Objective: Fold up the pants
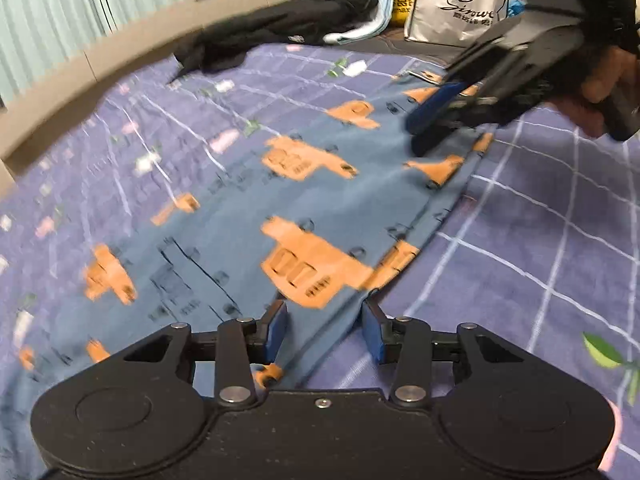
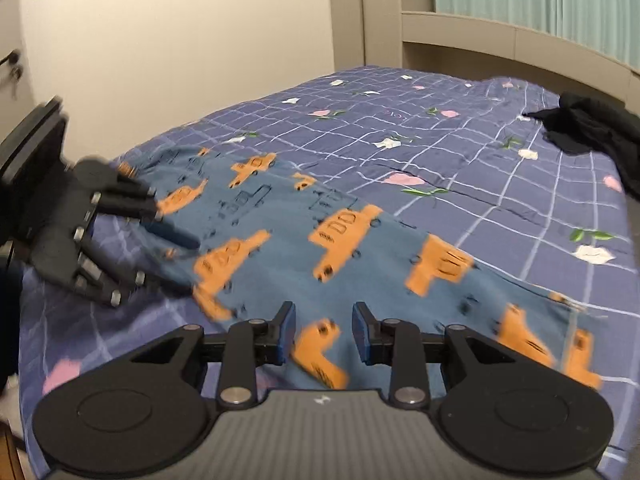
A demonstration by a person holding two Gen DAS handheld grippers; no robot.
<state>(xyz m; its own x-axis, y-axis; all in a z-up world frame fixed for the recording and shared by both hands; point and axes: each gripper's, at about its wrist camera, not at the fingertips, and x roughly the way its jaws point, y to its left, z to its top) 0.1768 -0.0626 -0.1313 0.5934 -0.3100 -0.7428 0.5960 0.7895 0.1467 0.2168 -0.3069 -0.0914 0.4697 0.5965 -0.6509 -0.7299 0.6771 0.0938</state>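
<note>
The blue pants (image 1: pixel 256 208) with orange car prints lie spread flat on the bed; they also show in the right wrist view (image 2: pixel 320 240). My left gripper (image 1: pixel 325 330) is open, its blue pads on either side of the pants' near edge, just above the cloth. My right gripper (image 2: pixel 324 332) is open and hovers over the other end of the pants. Each gripper shows in the other's view: the right one (image 1: pixel 430 128) at the far end, the left one (image 2: pixel 176 256) at the left edge, both low over the fabric.
The bed has a purple checked sheet (image 2: pixel 460 148) with flower prints. A black garment (image 1: pixel 288 28) lies at the bed's far side, next to a white bag (image 1: pixel 456 4). A wall and headboard (image 2: pixel 480 36) border the bed.
</note>
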